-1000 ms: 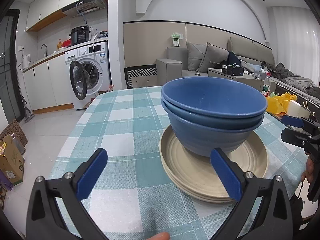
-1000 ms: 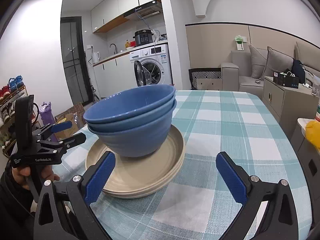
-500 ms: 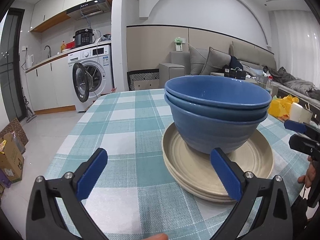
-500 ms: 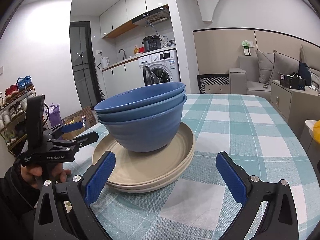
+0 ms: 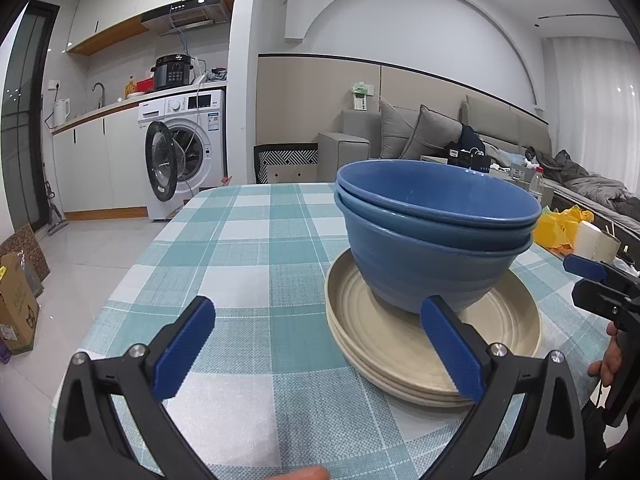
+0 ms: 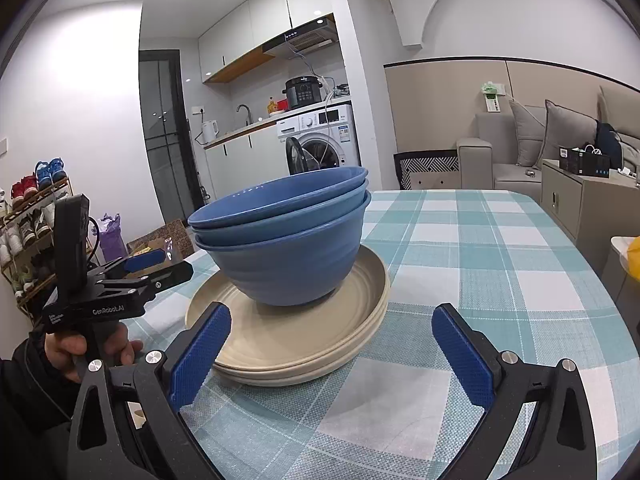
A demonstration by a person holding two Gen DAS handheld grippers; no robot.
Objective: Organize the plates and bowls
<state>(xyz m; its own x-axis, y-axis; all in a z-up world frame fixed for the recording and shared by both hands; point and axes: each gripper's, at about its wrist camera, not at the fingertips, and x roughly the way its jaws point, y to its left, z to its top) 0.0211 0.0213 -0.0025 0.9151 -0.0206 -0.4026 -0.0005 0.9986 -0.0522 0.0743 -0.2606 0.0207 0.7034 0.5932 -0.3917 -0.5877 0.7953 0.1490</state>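
a bench under a teal checked cloth fills mid-frame. on it, right of centre in the left wrist view, ridged cream plates carry three nested smooth blue bowls. the left hand-held gripper, jaws apart and empty, sits nearest; the right hand-held gripper is likewise spread.

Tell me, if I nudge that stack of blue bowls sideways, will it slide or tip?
Probably slide first: the blue bowls sit on a narrow foot on the smooth cream plates. They sit off-centre toward one rim, which could catch the foot and tip the stack. They look rigid, nested loosely, so the upper ones may shift.
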